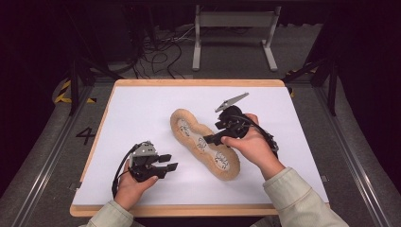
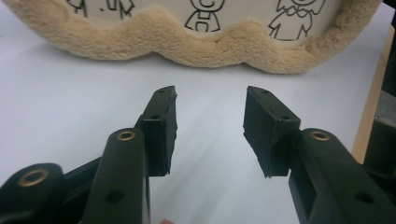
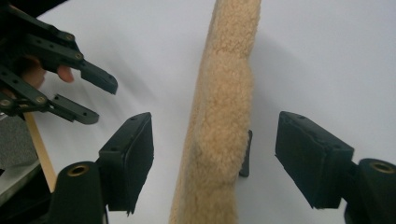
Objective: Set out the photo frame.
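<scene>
Since the plush case (image 1: 204, 143) lying diagonally mid-frame on the white table (image 1: 132, 109) looks soft, light and floppy, grip its fleecy rim, which the open, empty right gripper (image 1: 211, 139) straddles, left gripper (image 1: 166, 162) parted lower left.

White tabletop (image 1: 142, 113) with wooden edging, grey metal frame (image 1: 234, 21) behind; tangled cables (image 1: 156, 56) on floor

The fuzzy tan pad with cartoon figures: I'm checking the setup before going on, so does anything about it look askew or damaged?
Nothing looks damaged. The long tan fleece-edged pad with cartoon drawings lies flat but diagonally across the white table top, not square to its edges.
</scene>
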`<state>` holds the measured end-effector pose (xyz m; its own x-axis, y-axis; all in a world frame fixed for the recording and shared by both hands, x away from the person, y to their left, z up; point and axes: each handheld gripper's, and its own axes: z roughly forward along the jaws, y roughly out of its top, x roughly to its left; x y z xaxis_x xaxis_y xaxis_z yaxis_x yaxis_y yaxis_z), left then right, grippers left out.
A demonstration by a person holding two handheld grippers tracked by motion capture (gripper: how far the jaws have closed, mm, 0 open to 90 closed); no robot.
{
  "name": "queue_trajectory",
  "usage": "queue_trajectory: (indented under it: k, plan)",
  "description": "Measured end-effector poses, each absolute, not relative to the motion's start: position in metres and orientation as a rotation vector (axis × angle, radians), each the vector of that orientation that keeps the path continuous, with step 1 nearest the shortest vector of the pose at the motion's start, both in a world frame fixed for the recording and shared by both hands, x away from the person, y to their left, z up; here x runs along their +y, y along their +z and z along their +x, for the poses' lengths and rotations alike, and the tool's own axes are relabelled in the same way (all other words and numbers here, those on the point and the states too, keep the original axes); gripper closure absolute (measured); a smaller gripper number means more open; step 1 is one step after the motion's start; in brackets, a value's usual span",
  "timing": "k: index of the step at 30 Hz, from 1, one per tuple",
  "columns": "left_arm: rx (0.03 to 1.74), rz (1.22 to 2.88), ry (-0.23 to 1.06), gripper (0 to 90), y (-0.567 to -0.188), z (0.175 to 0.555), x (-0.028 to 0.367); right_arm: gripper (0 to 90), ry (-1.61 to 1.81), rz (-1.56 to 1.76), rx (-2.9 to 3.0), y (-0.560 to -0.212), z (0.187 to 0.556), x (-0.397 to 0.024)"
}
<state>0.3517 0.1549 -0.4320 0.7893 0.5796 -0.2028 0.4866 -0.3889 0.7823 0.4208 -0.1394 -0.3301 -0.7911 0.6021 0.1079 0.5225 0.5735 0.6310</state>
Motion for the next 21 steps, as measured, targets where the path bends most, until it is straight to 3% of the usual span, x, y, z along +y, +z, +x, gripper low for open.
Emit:
queue_trajectory:
  k: [8,13,18,21]
  plan:
    - [0.858,2.017,0.153,52.1,-0.433,0.359,0.174,29.4,0.925,1.016,2.718,-0.345,0.438,-0.12]
    - [0.875,2.005,0.161,52.0,-0.433,0.36,0.18,36.1,0.865,1.039,2.728,-0.351,0.446,-0.111]
    - [0.869,2.012,0.164,52.1,-0.433,0.361,0.179,48.4,0.816,1.064,2.745,-0.355,0.45,-0.102]
    - [0.861,2.016,0.164,52.7,-0.434,0.361,0.178,63.8,0.787,1.12,2.765,-0.358,0.453,-0.1]
